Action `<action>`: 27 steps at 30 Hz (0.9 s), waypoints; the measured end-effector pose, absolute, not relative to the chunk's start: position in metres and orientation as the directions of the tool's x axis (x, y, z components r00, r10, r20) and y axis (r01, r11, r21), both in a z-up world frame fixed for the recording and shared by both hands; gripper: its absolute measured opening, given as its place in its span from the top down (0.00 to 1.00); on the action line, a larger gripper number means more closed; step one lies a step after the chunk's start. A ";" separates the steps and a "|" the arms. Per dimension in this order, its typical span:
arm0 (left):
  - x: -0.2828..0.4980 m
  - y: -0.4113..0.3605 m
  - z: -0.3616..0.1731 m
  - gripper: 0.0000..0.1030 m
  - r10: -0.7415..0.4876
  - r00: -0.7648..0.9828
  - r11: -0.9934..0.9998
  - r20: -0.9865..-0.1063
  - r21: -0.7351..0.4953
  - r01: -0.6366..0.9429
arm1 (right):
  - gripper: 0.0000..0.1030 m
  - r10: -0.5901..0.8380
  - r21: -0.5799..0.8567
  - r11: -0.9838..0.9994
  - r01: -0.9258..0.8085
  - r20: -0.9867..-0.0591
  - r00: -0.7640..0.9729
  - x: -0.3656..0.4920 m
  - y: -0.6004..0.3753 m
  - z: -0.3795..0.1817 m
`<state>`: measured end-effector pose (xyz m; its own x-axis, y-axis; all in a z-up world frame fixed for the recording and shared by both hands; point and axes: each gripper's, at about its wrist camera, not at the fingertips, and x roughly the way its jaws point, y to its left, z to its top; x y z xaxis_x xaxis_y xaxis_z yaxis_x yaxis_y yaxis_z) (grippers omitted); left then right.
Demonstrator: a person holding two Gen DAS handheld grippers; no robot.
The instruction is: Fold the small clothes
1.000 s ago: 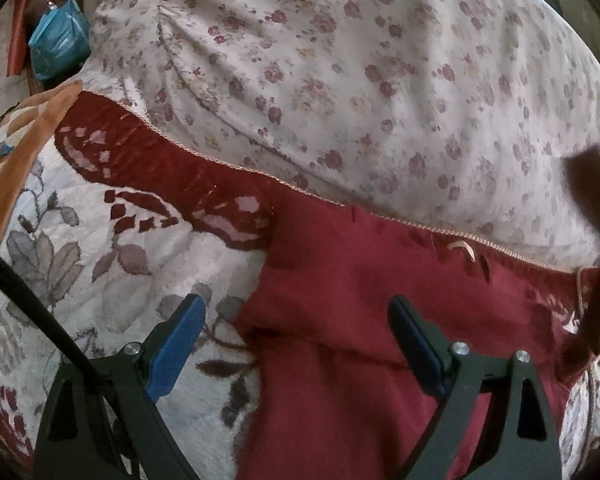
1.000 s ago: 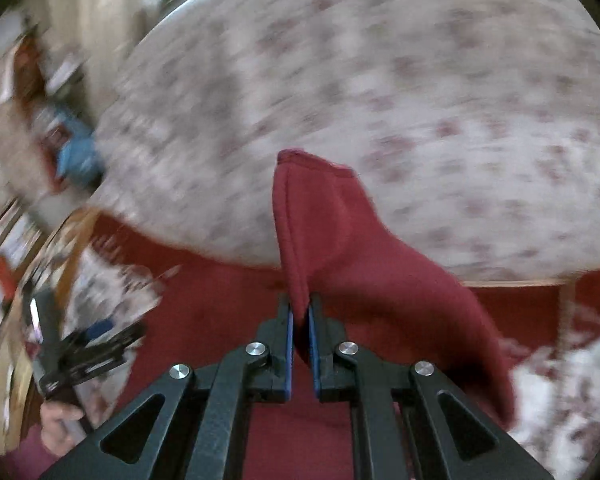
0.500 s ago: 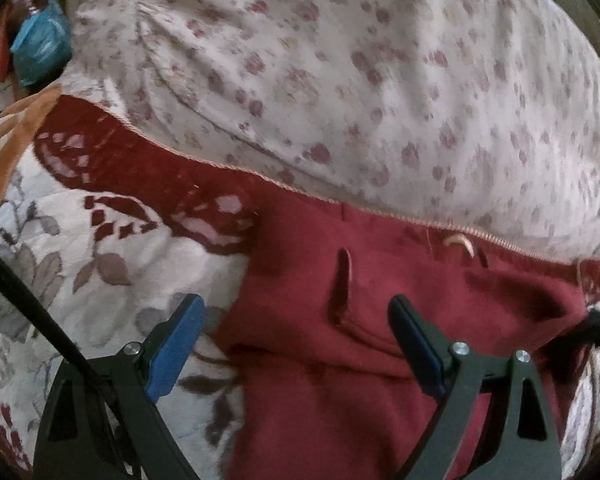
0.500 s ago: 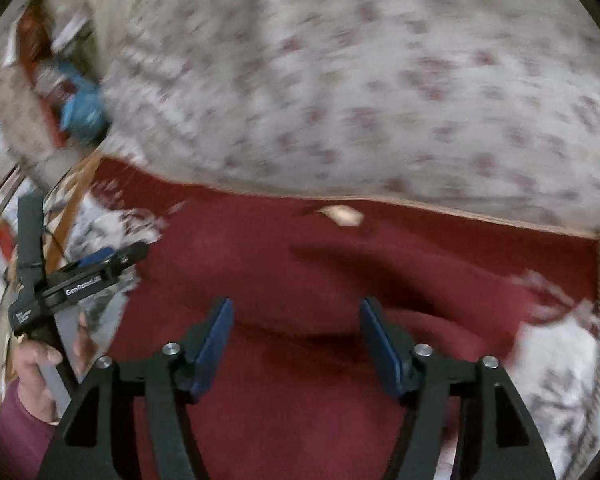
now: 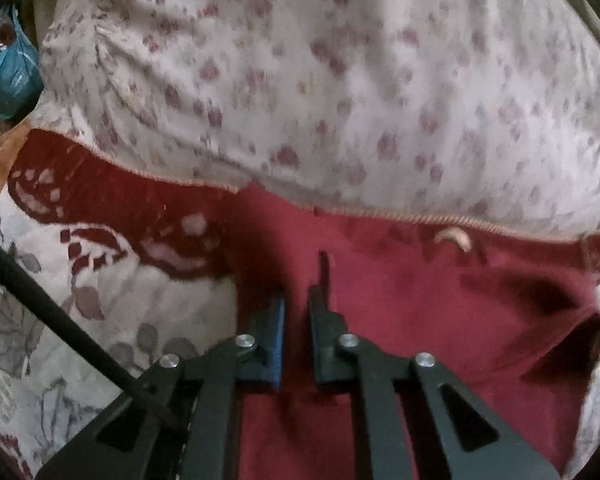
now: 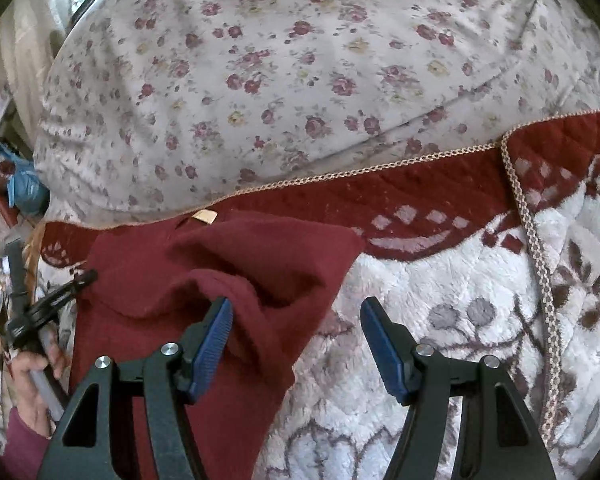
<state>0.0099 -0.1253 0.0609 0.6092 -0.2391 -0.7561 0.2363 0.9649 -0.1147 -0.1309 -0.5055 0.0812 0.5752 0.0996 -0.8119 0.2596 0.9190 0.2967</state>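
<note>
A dark red fleece garment (image 5: 420,312) lies on the patterned blanket, its pale neck tag (image 5: 456,236) near the far edge. My left gripper (image 5: 298,304) sits low over its left part. The jaws are closing, nearly together, with a ridge of red cloth pinched between them. In the right wrist view the garment (image 6: 240,256) has a flap folded over onto it, rumpled. My right gripper (image 6: 296,312) stands open at the garment's right edge, its left finger against the flap and its right finger over bare blanket. The left gripper (image 6: 60,296) shows there too, held by a hand (image 6: 32,364).
A white and red floral blanket (image 6: 460,320) with braided trim covers the surface. Behind it rises a large cushion in a rose-print sheet (image 6: 300,60). A blue bag (image 5: 12,76) sits at the far left beyond the edge.
The left jaws went from wide open to nearly closed on the red cloth. The right gripper let go of the lifted flap, opened, and dropped toward the garment's right edge.
</note>
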 end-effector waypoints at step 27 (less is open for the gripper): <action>0.027 -0.126 0.059 0.57 -0.281 0.552 0.956 -0.785 -0.180 0.231 | 0.27 0.093 0.301 0.902 0.310 -0.836 0.542 -0.108 -0.499 0.062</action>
<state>0.0269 -0.1262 0.0589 0.5518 -0.2807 -0.7853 0.2306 0.9563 -0.1798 -0.1084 -0.4993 0.0621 0.5415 0.0926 -0.8356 0.3098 0.9020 0.3007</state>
